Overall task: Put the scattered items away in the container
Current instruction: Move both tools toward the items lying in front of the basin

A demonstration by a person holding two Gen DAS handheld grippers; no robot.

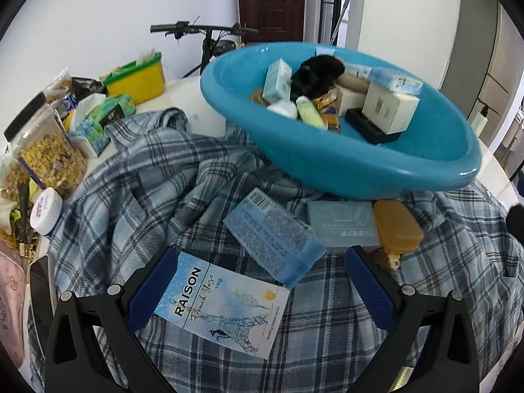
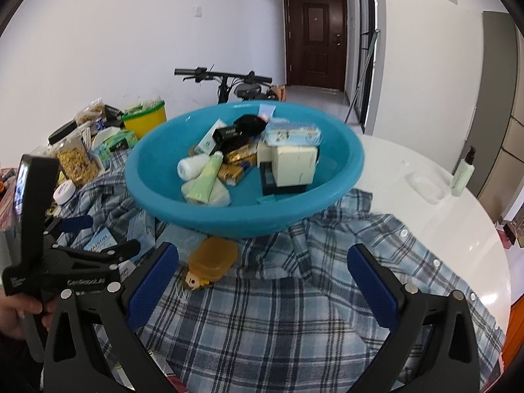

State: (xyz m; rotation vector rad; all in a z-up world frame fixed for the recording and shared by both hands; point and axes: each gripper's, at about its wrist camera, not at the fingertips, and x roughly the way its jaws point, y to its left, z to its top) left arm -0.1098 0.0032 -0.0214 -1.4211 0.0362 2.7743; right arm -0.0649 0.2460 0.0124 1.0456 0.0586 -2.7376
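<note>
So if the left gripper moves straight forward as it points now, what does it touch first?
Most likely the RAISON box, which lies on the plaid shirt between the open fingers of the left gripper. Beyond it is a pale blue box. Depth is uncertain.

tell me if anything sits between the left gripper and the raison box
Nothing visible does. The left gripper is open, and the RAISON box lies flat on the plaid shirt between its fingers, close to the left one. A pale blue box overlaps its far corner, between it and the blue basin.
</note>
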